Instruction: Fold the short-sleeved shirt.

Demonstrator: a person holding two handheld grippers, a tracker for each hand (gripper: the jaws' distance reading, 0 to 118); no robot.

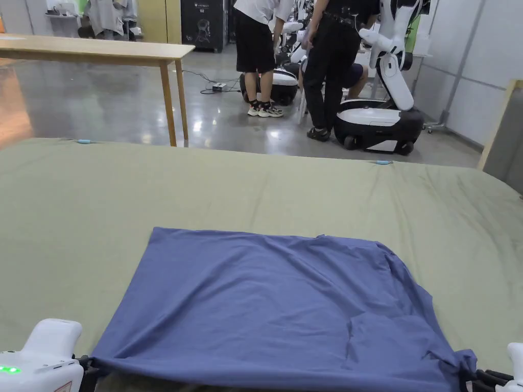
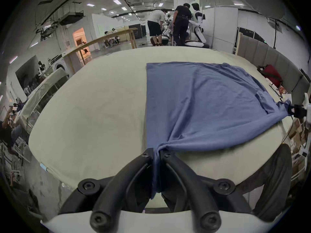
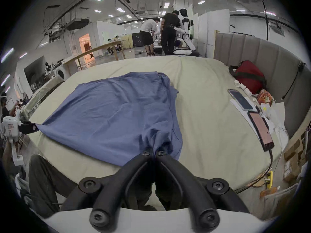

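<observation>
A blue short-sleeved shirt point(image 1: 276, 306) lies spread on the pale green bed sheet point(image 1: 255, 189), its near edge pulled taut along the bed's front. My left gripper point(image 1: 87, 368) is shut on the shirt's near left corner; in the left gripper view the black jaws pinch a bunch of blue cloth point(image 2: 157, 152). At the near right corner my right gripper point(image 1: 472, 380) is shut on gathered cloth, and in the right gripper view the shirt point(image 3: 117, 112) runs from its closed jaws point(image 3: 154, 152). The far edge of the shirt lies flat.
A red bag point(image 3: 249, 77), two phones point(image 3: 240, 99) and small items sit along the bed's right side by a grey padded headboard point(image 3: 269, 56). Beyond the bed stand a wooden table point(image 1: 102, 51), two people point(image 1: 327, 66) and white robots point(image 1: 383, 117).
</observation>
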